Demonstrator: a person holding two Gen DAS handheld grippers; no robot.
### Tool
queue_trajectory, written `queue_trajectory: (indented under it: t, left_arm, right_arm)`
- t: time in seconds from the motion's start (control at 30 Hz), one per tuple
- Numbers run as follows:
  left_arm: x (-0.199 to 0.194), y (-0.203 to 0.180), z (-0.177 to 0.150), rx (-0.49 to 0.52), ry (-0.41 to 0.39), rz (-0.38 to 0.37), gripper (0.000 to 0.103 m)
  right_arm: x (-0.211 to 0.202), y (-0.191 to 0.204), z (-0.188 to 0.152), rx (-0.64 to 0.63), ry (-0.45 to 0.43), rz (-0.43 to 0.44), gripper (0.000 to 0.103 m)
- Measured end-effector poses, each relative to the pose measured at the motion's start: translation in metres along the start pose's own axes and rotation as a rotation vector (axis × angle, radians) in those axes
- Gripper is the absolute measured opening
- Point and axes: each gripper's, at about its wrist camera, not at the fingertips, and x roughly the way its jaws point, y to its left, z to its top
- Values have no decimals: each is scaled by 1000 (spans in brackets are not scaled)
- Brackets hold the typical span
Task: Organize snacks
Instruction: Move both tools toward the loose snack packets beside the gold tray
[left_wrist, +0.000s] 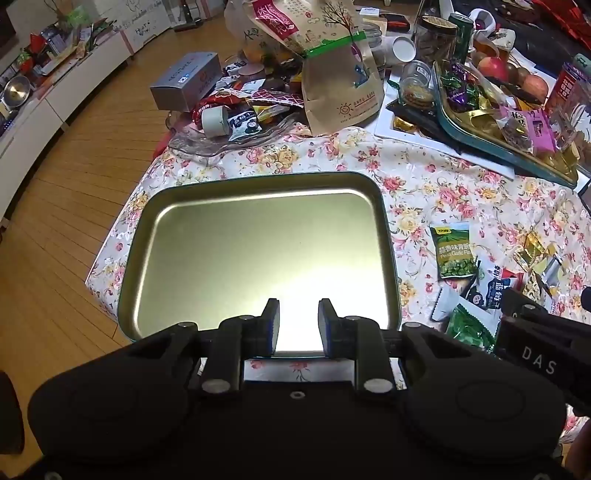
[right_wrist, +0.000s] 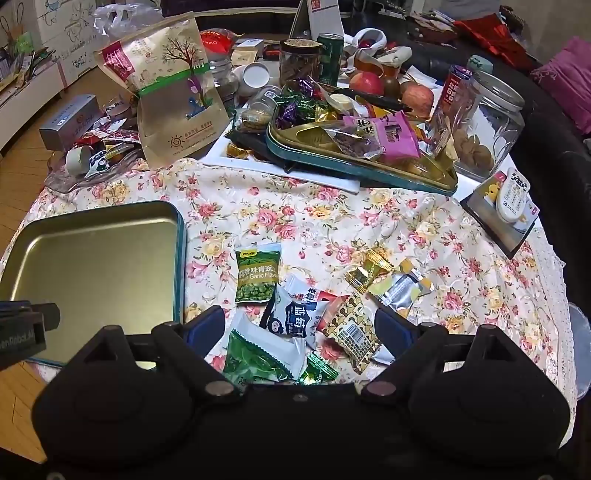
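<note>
Right hand-held gripper (right_wrist: 297, 325) agape over half-hidden, perhaps mint-green packet (right_wrist: 255, 358).

Floral tablecloth (right_wrist: 332, 206) over table. Grey box (left_wrist: 186, 79) at far left edge, wooden floor (left_wrist: 55, 258) beyond. Green can (right_wrist: 330, 57), apples (right_wrist: 367, 82) at back.

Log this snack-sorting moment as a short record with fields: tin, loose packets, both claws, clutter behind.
tin: empty metal tray on the floral cloth, nothing in it
loose packets: green pea packet, blueberry packet, gold wrappers, all on the cloth right of the tray
left claw: over the tray's near edge, part open, holding nothing
right claw: wide open above the packet pile, nothing gripped
clutter behind: teal tray of sweets, paper bag, clear jar
</note>
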Motion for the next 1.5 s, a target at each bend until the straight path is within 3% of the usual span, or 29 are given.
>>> queue_trajectory:
  t: [0.83,1.27,1.5]
  left_arm:
    - [7,-5,-4,14,69,-34,33]
    - [17,-17,-6,47,139,-41,33]
    - [22,-34,-9,95,179,-80,33]
  right_arm:
    - [5,4,2,9,57,-22,92]
    - [15,-10,1,54,123,-47,91]
    - [25,-29,-1,110,165,-85,91]
